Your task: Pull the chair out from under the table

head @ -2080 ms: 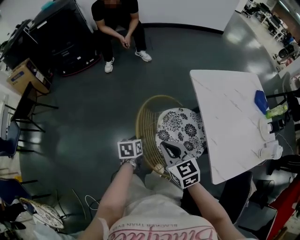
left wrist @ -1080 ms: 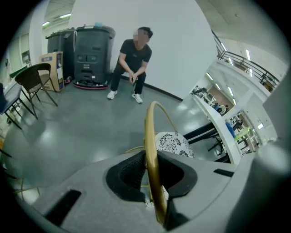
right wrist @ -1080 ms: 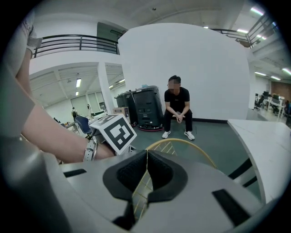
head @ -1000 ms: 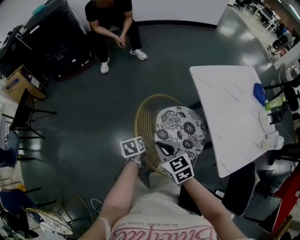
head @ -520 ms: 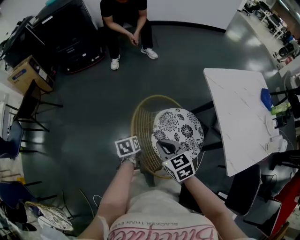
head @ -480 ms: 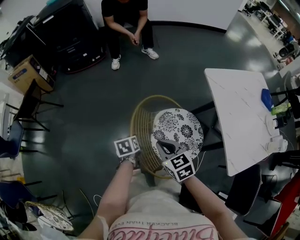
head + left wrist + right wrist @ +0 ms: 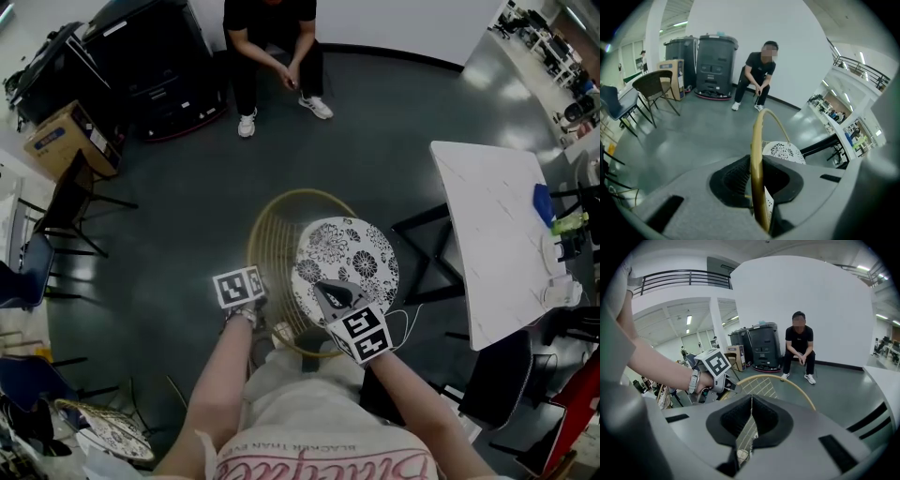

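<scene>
Chair (image 7: 319, 267) stands well apart from the table (image 7: 497, 234), off its long edge on open floor. None of it is under the tabletop now. Its floral cushion (image 7: 345, 262) faces the table, and the gold wire back curves round the side away from it.

Left gripper (image 7: 757, 187) is clenched on the back's gold rim (image 7: 757, 140), on the side farthest from the table. The bar runs straight up between the pads, and they bear on it. Right gripper (image 7: 751, 420) sits on the nearer end of the back, closer to the table. Its jaws are pressed almost together and seem to pinch a thin wire of the mesh (image 7: 759, 386), though the pinch itself is hard to make out.

By how things lie, the pull looks all but done. What is left is likely a short further draw away from the table, then settling the chair.

To do that well:
- Both grips should hold firm, because the rim is round and smooth and could turn in the pads.
- The pull should be even on both sides, or the chair will swing round toward the table legs.
- The force should stay low and level, so the feet slide and the light frame does not tip back.
- The thin mesh wire may bend, so the left grip on the rim should carry most of the load.
</scene>
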